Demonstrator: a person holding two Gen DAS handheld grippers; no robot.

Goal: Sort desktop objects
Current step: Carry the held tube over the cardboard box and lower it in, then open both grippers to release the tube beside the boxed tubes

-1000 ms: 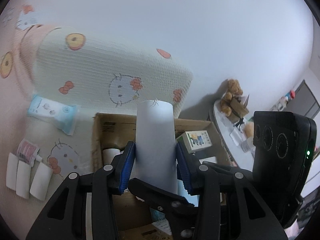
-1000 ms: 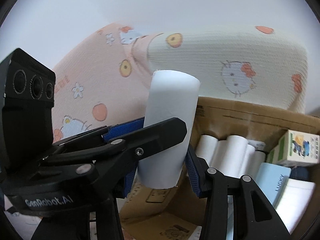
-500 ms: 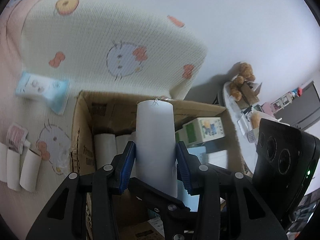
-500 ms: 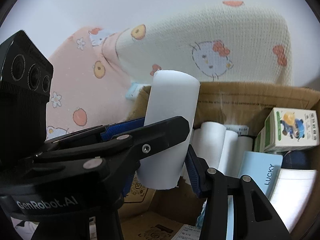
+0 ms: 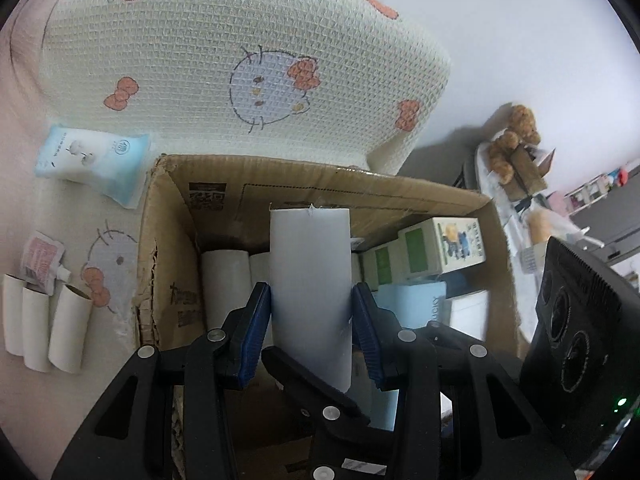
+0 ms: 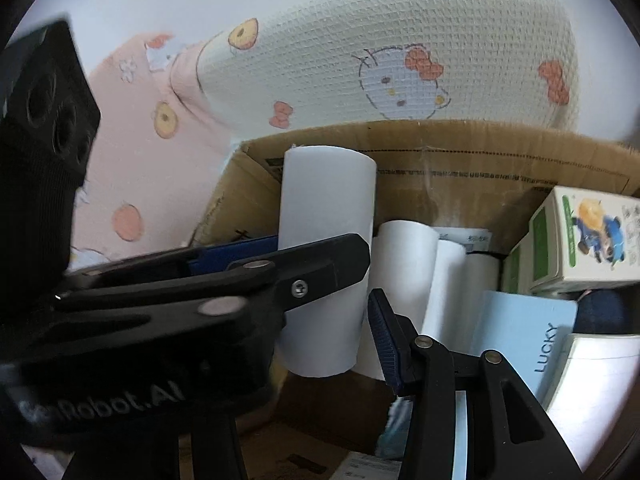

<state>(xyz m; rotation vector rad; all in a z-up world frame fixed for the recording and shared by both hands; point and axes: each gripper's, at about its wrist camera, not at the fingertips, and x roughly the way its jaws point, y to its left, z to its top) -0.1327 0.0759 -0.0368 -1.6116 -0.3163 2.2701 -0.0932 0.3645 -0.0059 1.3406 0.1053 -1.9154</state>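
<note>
Patterned cloth surface (image 5: pixel 24 208) under everything, cream and pink with cartoon cats and bows. At far left, three bare paper rolls (image 5: pixel 44 330) side by side, a small pink pouch (image 5: pixel 40 264) touching their upper ends, a pale blue tissue pack (image 5: pixel 92 164) farther back. Behind, a waffle-knit pillow (image 5: pixel 240 60) against a plain white wall. In the middle, an open cardboard box (image 5: pixel 168 216) holding more white rolls (image 5: pixel 224 276), green-and-white cartons (image 5: pixel 440 252) and a light blue "LUCKY" pack (image 6: pixel 524 336). Over the box, one white paper roll (image 5: pixel 310 280) pinched upright by both tools: left gripper (image 5: pixel 310 324) with blue pads pressed on its two sides, right gripper (image 6: pixel 326 300) clamped across the same roll from the other angle. At right, a cluttered side table with a brown teddy bear (image 5: pixel 514 136). Compared with a second ago: both grippers lower and tilted more steeply, box interior larger and more fully exposed, grip unchanged.
</note>
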